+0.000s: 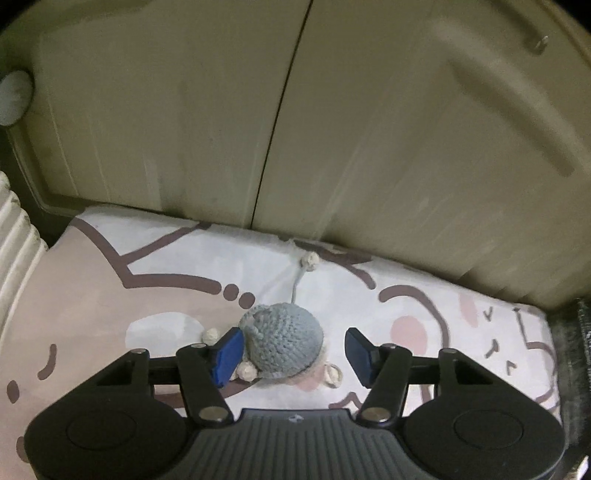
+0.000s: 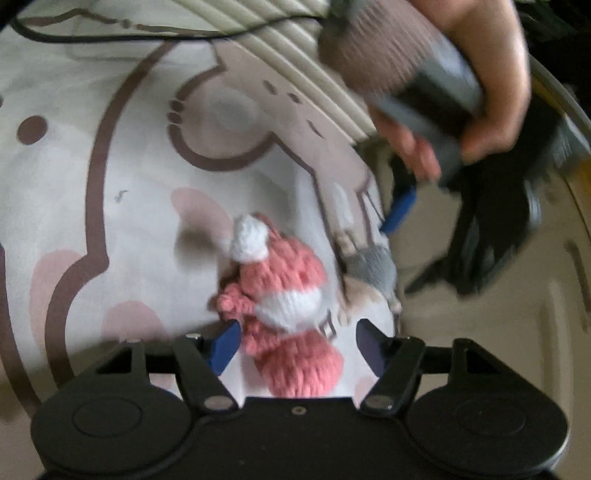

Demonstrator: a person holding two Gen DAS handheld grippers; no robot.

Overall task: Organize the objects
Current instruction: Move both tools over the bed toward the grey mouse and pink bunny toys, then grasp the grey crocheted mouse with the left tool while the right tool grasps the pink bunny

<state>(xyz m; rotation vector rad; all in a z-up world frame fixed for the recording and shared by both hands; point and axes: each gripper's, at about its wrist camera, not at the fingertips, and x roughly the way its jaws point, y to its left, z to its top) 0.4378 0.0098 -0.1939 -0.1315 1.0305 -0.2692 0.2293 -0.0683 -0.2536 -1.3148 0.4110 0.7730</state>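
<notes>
A grey crocheted toy (image 1: 282, 339) with cream nubs and a beaded cord (image 1: 309, 261) lies on a cartoon-print sheet (image 1: 166, 258). My left gripper (image 1: 293, 343) straddles it, open: the left blue pad (image 1: 227, 354) touches its side and the right pad stands clear. In the right wrist view a pink and white crocheted toy (image 2: 284, 295) lies between the jaws of my right gripper (image 2: 298, 332), also open, with a gap on the right side. The grey toy (image 2: 373, 269) lies just right of the pink one, under the blurred left gripper held by a hand (image 2: 491, 92).
Beige cabinet doors (image 1: 184, 110) rise right behind the sheet's far edge. A white ribbed panel (image 1: 14, 236) borders the sheet on the left. A black cable (image 2: 147, 35) crosses the sheet's far part. The sheet ends at a dark edge (image 1: 569, 350) on the right.
</notes>
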